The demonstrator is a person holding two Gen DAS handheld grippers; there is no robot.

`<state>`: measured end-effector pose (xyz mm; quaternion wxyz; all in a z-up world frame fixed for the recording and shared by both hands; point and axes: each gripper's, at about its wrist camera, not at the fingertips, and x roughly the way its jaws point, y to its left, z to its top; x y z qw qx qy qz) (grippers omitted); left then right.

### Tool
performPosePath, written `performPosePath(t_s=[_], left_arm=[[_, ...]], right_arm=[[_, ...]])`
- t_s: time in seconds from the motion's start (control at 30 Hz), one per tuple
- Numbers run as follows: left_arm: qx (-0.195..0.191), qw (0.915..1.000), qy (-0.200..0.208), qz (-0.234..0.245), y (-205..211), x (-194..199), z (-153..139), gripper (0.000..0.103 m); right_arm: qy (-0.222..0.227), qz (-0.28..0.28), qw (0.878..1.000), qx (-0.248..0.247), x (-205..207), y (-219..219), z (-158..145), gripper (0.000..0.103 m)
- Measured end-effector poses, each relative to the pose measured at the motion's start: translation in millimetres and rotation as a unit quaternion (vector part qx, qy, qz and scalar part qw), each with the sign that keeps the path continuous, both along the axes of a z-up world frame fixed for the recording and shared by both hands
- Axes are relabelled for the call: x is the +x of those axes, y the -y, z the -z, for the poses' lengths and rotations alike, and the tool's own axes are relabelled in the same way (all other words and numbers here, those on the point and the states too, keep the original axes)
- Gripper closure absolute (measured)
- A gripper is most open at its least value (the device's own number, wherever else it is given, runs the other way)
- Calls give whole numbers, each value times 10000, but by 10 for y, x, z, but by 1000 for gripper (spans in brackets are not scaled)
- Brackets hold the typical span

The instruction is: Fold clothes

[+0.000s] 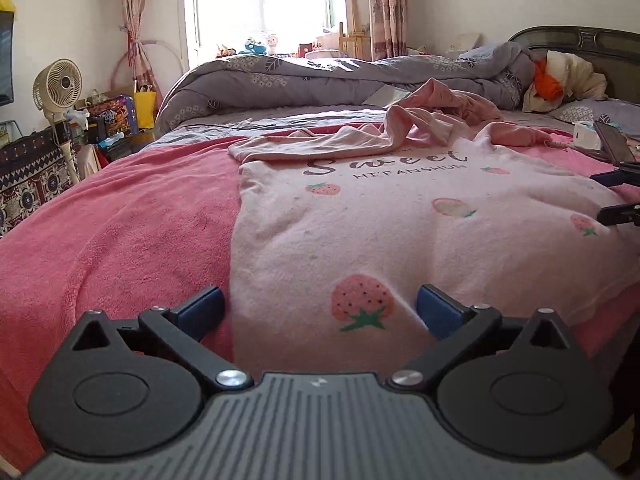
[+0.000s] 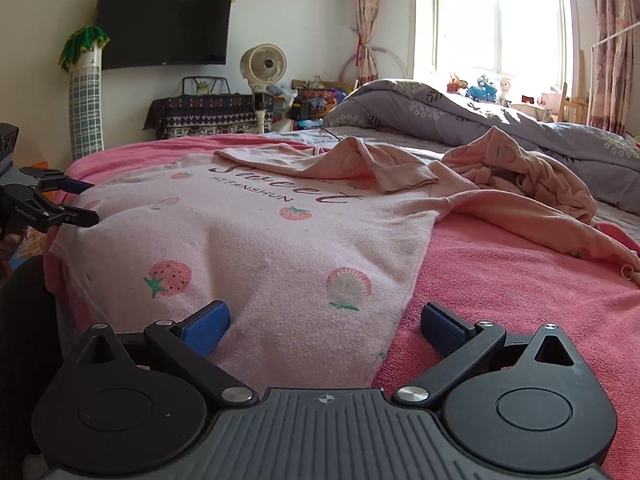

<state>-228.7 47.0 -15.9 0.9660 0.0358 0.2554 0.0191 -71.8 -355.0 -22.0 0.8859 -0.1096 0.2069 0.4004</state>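
A pale pink strawberry-print sweatshirt (image 1: pixel 400 232) lies flat on the pink bed cover (image 1: pixel 120 232), its hem nearest me and its sleeves bunched at the far end. My left gripper (image 1: pixel 320 308) is open at the hem's left corner, one finger on either side of the garment's left edge. My right gripper (image 2: pixel 326 328) is open at the hem's right corner of the sweatshirt (image 2: pixel 260 240), over the pink cover (image 2: pixel 520 300). Each gripper shows in the other's view: the right one (image 1: pixel 618 196) and the left one (image 2: pixel 76 200), both open.
A grey floral duvet (image 1: pixel 320 76) is heaped along the bed's far side, with crumpled pink clothing (image 2: pixel 540 176) in front of it. A phone and a white box (image 1: pixel 588 136) lie at the right. A fan (image 1: pixel 56 88) and clutter stand beside the bed.
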Motion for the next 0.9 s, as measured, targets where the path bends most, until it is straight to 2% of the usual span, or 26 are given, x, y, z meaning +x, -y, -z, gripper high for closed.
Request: performPosePath(t_s=[0.17, 0.3, 0.4, 0.47, 0.57, 0.67, 0.7, 0.8, 0.9], left_arm=[[578, 9982, -128, 31, 88, -104, 72, 0], [1188, 9921, -396, -15, 210, -142, 132, 0], [1644, 9846, -591, -116, 307, -187, 77, 0], [1655, 9858, -274, -23, 294, -217, -175, 0], [1504, 9882, 284, 110, 251, -140, -636, 0], [1304, 9890, 647, 245, 293, 227, -1059, 0], [1359, 9875, 730, 325, 363, 407, -1154, 0], [1839, 9770, 838, 686, 739, 1063, -1239, 0], [2411, 9613, 801, 1063, 1196, 1738, -1105, 0]], right_arm=[[-41, 77, 9992, -393, -110, 71, -61, 0], [88, 245, 9965, -790, -169, 41, -167, 0], [434, 302, 9964, -665, -144, -49, -322, 0], [611, 271, 9964, -513, -75, -137, -431, 0], [571, 208, 9979, -201, 189, -382, -537, 0], [143, -12, 9999, 96, 490, -630, -517, 0], [-81, -103, 9998, 161, 612, -738, -447, 0], [-824, -15, 9966, -75, 883, -961, -91, 0], [-879, -31, 9957, 276, 874, -866, -111, 0]])
